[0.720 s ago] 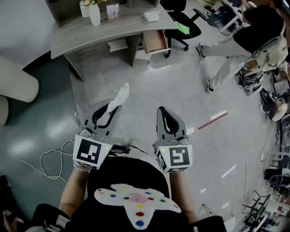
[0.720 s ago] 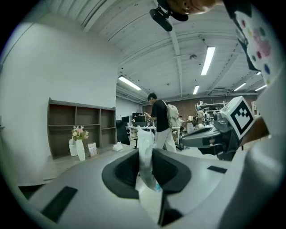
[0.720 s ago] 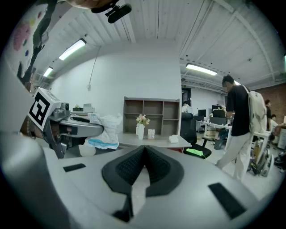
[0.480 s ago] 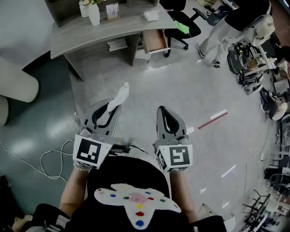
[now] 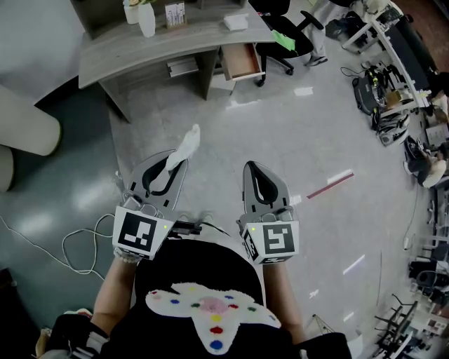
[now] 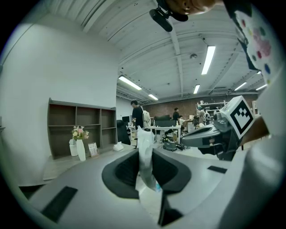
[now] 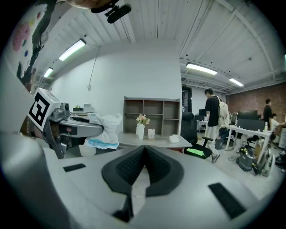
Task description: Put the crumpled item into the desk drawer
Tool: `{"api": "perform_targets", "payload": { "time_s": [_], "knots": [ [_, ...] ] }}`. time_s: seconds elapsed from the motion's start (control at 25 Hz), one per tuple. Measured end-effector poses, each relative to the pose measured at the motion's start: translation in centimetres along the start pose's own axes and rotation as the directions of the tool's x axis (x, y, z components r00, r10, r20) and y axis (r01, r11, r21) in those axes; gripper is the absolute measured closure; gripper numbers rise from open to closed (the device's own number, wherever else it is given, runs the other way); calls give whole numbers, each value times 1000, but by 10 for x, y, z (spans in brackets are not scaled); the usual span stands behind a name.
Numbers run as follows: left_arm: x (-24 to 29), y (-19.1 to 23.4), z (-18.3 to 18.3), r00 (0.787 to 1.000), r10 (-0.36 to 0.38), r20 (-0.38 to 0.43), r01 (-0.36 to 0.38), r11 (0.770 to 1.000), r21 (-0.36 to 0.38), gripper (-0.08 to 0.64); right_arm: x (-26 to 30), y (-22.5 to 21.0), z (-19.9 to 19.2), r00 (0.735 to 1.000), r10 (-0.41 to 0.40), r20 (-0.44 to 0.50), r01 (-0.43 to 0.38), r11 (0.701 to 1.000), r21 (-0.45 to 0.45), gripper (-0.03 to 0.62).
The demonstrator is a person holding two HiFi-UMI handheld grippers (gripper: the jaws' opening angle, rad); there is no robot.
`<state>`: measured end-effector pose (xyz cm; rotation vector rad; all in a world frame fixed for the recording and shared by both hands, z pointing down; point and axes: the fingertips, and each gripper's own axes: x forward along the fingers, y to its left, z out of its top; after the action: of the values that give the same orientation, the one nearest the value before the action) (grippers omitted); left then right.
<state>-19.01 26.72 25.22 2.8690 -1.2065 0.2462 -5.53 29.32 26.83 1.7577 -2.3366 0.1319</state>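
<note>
My left gripper (image 5: 177, 163) is shut on a crumpled white wrapper (image 5: 185, 146) that sticks out past its tips; in the left gripper view the wrapper (image 6: 145, 154) stands pinched between the dark pads. My right gripper (image 5: 255, 168) is beside it, shut with nothing in it, and in its own view the right gripper (image 7: 143, 152) has its pads meeting at the tips. Both are held level over the floor in front of my body. Well ahead stands the grey desk (image 5: 140, 49), its wooden drawer (image 5: 242, 63) pulled open at the right end.
A white vase (image 5: 146, 19) and small items stand on the desk. A black office chair (image 5: 287, 35) stands right of the drawer. A white cable (image 5: 70, 245) loops on the floor at the left, a red strip (image 5: 330, 186) lies at the right, and equipment (image 5: 382, 91) crowds the far right.
A person at the upper right has walked away and is almost out of the head view. Both grippers and the wrapper have kept their place.
</note>
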Motion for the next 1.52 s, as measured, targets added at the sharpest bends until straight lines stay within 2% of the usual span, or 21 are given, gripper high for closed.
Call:
{"api": "perform_targets", "payload": {
  "time_s": [0.56, 1.16, 1.4, 1.52],
  "knots": [
    [14, -18, 7, 999, 33, 1, -33, 999, 10, 489, -6, -27, -9, 1000, 17, 10, -18, 998, 57, 588],
    [19, -56, 12, 994, 101, 29, -101, 995, 3, 489, -34, -51, -23, 996, 81, 32, -83, 996, 45, 588],
    [20, -61, 8, 995, 92, 26, -93, 996, 9, 489, -41, -54, -25, 997, 66, 30, -67, 998, 14, 588],
    [24, -67, 10, 996, 83, 31, -83, 996, 13, 489, -49, -61, -31, 998, 50, 24, -50, 998, 28, 588]
  ]
}}
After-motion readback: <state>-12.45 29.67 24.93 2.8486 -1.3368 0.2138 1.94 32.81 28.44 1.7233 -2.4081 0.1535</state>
